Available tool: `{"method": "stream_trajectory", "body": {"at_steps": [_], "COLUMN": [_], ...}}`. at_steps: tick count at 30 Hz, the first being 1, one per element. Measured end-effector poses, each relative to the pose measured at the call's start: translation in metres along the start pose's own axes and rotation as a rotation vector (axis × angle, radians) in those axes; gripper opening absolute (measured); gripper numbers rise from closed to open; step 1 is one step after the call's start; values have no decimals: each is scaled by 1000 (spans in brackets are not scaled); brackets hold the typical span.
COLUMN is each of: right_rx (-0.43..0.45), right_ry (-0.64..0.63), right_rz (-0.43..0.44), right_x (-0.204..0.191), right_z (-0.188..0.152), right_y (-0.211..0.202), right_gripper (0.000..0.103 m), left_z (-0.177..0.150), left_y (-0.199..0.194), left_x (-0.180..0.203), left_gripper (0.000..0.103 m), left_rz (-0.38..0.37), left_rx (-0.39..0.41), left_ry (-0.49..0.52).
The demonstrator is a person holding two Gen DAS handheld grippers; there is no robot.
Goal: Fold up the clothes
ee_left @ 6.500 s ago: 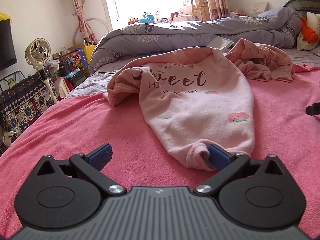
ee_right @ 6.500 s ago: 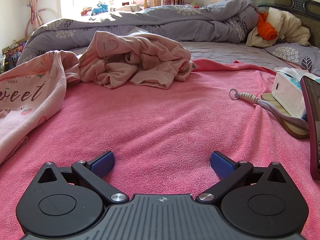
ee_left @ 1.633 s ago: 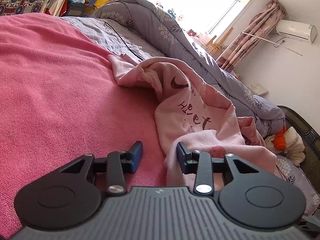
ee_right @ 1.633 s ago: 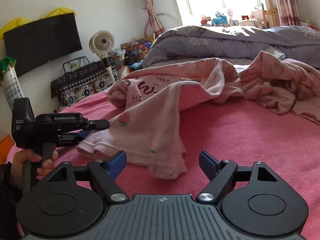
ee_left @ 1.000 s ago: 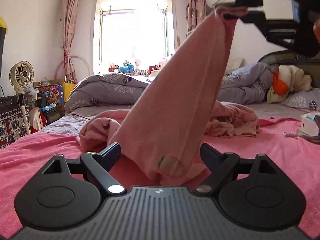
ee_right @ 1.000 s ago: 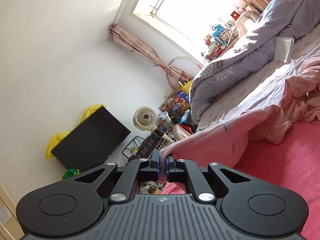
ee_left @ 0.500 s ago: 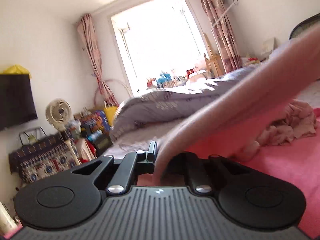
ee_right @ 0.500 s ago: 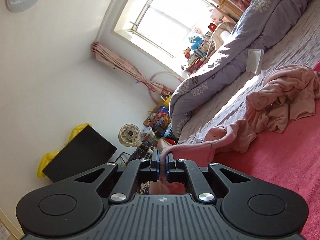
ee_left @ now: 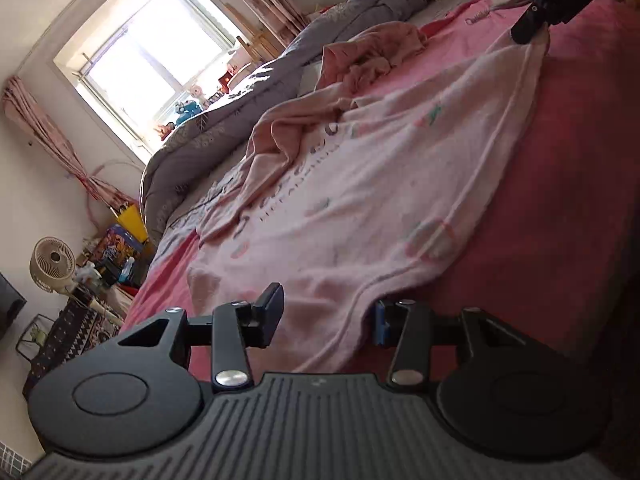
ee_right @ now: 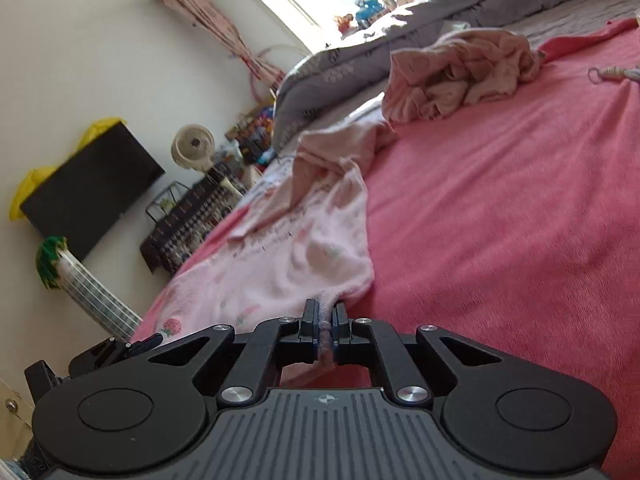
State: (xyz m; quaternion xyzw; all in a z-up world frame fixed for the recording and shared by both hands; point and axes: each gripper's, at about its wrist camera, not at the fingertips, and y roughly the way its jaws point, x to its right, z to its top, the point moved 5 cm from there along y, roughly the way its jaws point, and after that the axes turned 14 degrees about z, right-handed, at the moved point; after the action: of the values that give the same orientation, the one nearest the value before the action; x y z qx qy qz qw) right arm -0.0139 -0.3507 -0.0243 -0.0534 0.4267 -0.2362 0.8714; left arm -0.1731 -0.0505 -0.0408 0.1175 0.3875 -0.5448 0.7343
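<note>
Right gripper (ee_right: pixel 325 330) clamped on the pink shirt's (ee_left: pixel 360 208) hem.
Left gripper (ee_left: pixel 326 314) opening, hem between its jaws, shirt spread across the pink bed cover (ee_right: pixel 500 200).

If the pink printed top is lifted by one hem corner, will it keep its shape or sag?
The pink top would probably sag: it lies limp and wrinkled on the red blanket. It looks thin, so likely light. The right gripper pinches one corner; the left gripper is opening, pads apart, with hem between them.
</note>
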Motion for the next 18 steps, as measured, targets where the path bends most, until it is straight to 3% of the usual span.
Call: {"method": "stream_trajectory", "body": {"at_steps": [3, 6, 8, 9, 10, 14, 16, 17, 18], "right_rx": [-9, 11, 33, 45, 57, 85, 85, 82, 78], "right_ry": [2, 5, 8, 11, 13, -8, -38, -61, -89], "right_rz": [-23, -21, -20, -18, -17, -23, -65, -89, -114], "right_x": [2, -4, -4, -3, -2, -7, -10, -13, -17], "right_z": [-27, -29, -26, -22, -19, -15, -16, -17, -19], "right_y": [-2, -5, -8, -9, -9, 1, 10, 15, 20], "right_gripper": [9, 12, 23, 40, 54, 65, 65, 65, 58], "left_z": [-9, -11, -11, -13, -18, -37, -46, -46, -46], "left_y": [-15, -25, -9, 0, 10, 64, 80, 78, 76], "left_x": [-17, -59, -94, -111, -121, -125, -110, -106, -104], "left_gripper": [58, 76, 78, 82, 88, 90, 67, 60, 34], "left_rz": [-28, 0, 21, 24, 1, -207, -242, -188, -158], "left_rx": [-51, -38, -49, -63, -92, -292, -360, -333, -316], "left_ry": [-103, -229, -337, -401, -473, -738, -788, -775, -773]}}
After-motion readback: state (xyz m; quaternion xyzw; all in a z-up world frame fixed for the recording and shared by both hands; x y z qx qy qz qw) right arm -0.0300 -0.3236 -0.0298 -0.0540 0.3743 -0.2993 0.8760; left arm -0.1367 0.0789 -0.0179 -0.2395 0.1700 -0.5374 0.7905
